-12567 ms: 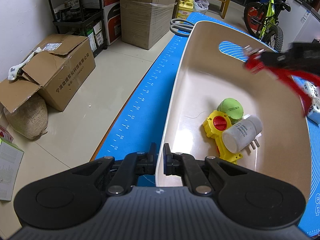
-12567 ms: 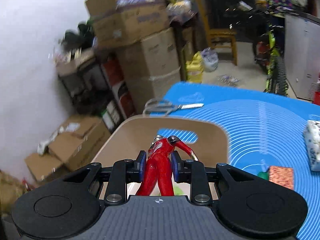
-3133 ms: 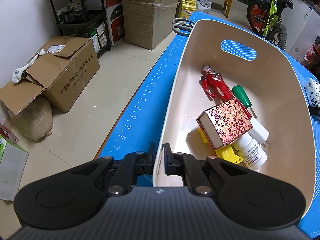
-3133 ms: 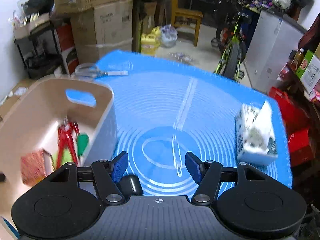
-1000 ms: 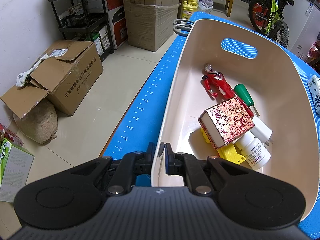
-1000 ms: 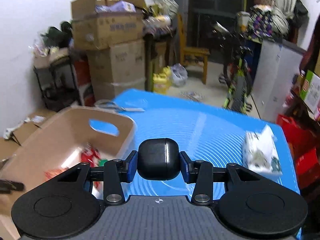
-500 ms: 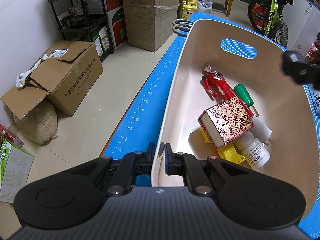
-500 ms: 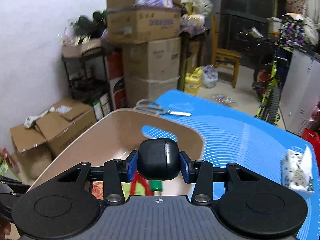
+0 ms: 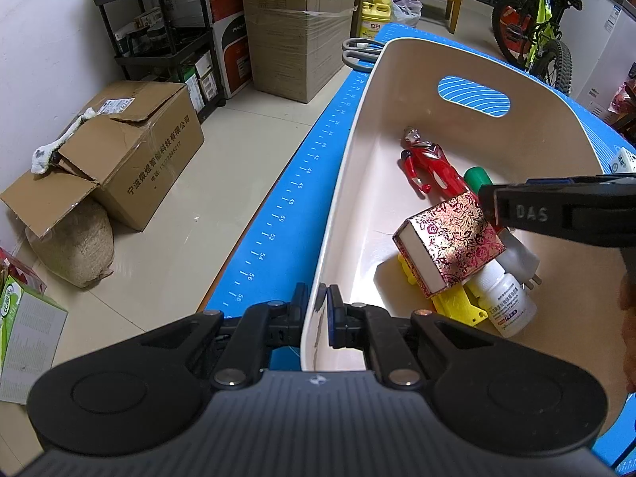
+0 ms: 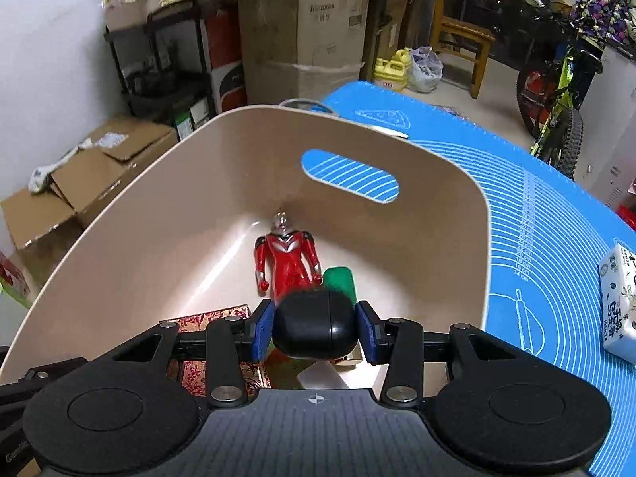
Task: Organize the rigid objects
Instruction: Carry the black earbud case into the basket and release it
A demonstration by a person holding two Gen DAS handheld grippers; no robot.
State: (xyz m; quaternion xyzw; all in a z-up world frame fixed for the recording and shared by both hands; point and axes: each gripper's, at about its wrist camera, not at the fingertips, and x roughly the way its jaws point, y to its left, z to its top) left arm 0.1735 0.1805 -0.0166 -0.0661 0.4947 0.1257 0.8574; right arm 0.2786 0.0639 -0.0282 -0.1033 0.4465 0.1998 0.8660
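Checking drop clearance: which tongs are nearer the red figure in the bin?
Right. The right tongs, shut on a black case, hang just short of the red figure. The left tongs clamp the bin's near rim.

My left gripper (image 9: 317, 310) pointed steeply down, its jaws pinched shut on the bin (image 9: 556, 91) rim. My right gripper (image 10: 314, 332) hung tilted down over the bin, jaws clamped on a black case (image 10: 314, 332).

I hold a black rounded case (image 10: 314, 326) upright over my beige bin (image 10: 119, 214), where a red figure (image 10: 288, 266) lies flat beside a green-handled tool (image 10: 338, 282) and patterned box (image 9: 449, 242).
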